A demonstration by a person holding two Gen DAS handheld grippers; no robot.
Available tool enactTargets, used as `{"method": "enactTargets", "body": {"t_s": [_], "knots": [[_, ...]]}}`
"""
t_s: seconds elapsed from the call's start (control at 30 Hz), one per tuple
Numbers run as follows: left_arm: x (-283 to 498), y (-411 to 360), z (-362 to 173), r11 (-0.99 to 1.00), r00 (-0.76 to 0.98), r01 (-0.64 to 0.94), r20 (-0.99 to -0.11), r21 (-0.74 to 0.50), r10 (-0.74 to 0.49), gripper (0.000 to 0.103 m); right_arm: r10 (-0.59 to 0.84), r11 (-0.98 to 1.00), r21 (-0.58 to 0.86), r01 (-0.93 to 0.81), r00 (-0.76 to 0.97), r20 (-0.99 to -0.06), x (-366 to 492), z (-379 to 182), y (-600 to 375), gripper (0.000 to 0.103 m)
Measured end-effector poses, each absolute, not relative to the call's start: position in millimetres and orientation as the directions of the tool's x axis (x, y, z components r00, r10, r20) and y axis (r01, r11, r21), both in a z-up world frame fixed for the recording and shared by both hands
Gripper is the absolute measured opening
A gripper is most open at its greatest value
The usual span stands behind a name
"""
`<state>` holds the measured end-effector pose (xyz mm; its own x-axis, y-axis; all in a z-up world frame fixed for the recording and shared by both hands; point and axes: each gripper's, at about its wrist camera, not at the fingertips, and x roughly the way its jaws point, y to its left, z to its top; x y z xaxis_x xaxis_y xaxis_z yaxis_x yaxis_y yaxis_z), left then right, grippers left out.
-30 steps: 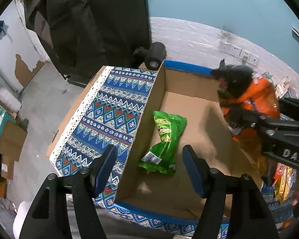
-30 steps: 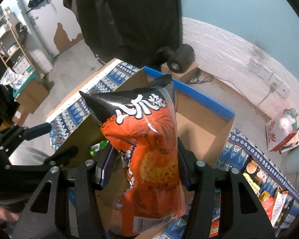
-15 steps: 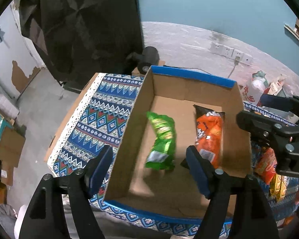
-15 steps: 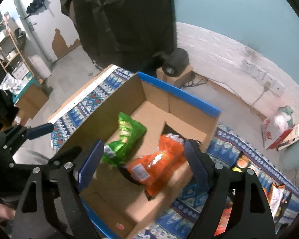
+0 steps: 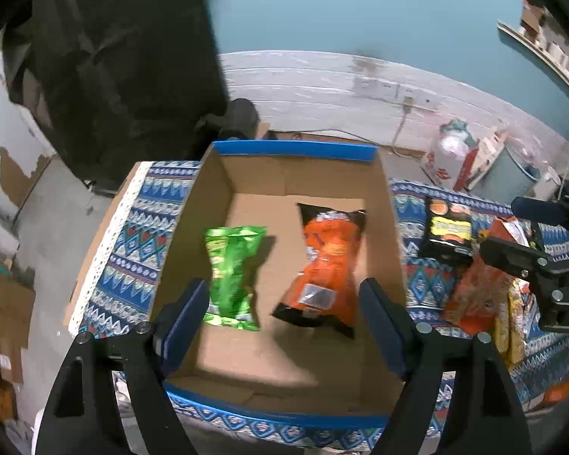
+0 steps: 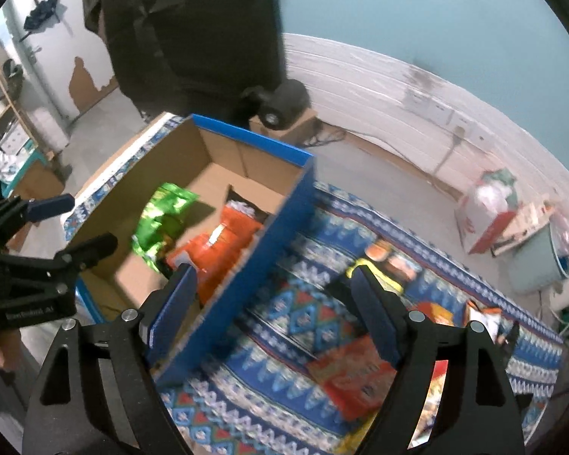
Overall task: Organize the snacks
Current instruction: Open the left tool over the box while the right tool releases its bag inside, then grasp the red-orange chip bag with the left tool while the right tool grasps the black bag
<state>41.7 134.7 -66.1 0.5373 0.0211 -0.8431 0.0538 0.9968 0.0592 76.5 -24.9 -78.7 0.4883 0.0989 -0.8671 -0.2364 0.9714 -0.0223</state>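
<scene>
Lying side by side on the floor of the cardboard box (image 5: 392,227), centre of the left view, are the green bag (image 5: 233,273) and the orange bag (image 5: 328,265), neither held. The left claw (image 5: 284,326) has just been opening wider and is empty over the box. The right claw (image 6: 275,309), spread apart and empty, straddles the box's blue wall. The drop-off looks done; next, I judge, comes fetching another packet from the loose snacks (image 6: 354,375) on the patterned surface (image 6: 307,318), lower right.
</scene>
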Motion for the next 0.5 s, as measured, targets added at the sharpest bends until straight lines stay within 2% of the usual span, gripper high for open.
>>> {"method": "enactTargets", "body": {"t_s": [0.33,0.5], "knots": [[38.6,70.8,-62.3,0.982,0.534,0.176,-0.845,0.076,-0.031,0.083,0.065,0.990,-0.007,-0.139,0.504,-0.861,45.5,-66.6,-91.0,0.082],[34.7,38.5,-61.6,0.970,0.529,0.233,-0.846,0.066,-0.069,0.087,0.038,0.997,-0.003,-0.079,0.518,-0.855,29.6,-60.4,-125.5,0.082]]}}
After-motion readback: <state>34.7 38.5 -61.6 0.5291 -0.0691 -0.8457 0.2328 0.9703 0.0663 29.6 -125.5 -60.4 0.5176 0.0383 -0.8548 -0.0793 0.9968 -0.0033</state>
